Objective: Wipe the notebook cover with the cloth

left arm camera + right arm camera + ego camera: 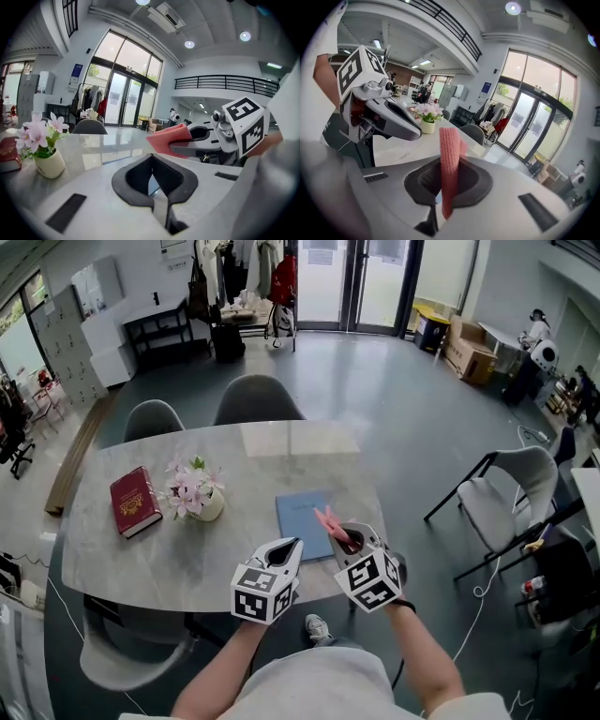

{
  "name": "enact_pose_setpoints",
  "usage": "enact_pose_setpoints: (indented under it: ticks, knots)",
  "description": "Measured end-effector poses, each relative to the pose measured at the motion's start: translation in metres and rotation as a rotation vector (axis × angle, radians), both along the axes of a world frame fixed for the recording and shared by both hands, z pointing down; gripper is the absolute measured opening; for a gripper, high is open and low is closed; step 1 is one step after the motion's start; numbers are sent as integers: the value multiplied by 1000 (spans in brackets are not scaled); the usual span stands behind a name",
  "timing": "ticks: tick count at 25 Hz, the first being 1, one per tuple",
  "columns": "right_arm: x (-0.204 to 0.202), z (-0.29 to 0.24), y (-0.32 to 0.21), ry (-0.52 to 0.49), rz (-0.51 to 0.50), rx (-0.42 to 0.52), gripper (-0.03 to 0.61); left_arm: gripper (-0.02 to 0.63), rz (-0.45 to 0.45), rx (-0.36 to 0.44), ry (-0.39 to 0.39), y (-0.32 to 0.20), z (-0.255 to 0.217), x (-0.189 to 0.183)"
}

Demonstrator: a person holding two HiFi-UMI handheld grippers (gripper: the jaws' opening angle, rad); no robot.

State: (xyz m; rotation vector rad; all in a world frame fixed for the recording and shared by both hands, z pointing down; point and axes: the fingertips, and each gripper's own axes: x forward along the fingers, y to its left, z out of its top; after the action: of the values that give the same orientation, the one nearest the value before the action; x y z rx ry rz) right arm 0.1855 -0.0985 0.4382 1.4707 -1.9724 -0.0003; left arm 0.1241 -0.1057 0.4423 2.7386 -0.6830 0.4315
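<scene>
One stone-look table (187,563). Two books on it: one blue notebook (302,519), one red book (135,501). One pink cloth (329,520). One pale pot of pink flowers (208,506). Two grippers: left gripper (294,544), right gripper (345,538). Four chairs: two grey chairs at the far side, far-left chair (152,418) and far-right chair (257,399), one near-left chair (122,664), one pale chair (511,482) off to the right

Left marker cube (260,592), on your left gripper (293,544): black-and-white square patterns only; no letters or digits.
Right marker cube (372,579), on your right gripper (345,538): the same kind of patterns; nothing you can read.
Notebook (302,514), just ahead of your right gripper: faint cover print, illegible.
Red book (134,501), ahead-left of your left gripper: gold emblem, illegible.
Blue wall sign (78,73), far ahead beside the glass doors (123,101): illegible.
</scene>
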Motion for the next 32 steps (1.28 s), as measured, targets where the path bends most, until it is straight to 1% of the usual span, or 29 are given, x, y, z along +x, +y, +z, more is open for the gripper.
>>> enact_pose_setpoints:
  ticks: [6, 11, 15, 19, 32]
  knots:
    - [12, -8, -1, -111, 80, 60, 14, 8, -24, 34, 3, -10, -11, -3]
    - [13, -5, -1, -223, 121, 79, 14, 8, -44, 34, 3, -19, -7, -8]
    - [18, -4, -3, -269, 144, 100, 14, 8, -53, 28, -3, -22, -2, -9]
    - [20, -2, -7, -293, 154, 107, 14, 8, -57, 22, -9, -27, 1, -9]
    - [21, -1, -13, -285, 152, 103, 14, 8, -46, 6, -14, -32, 5, -7]
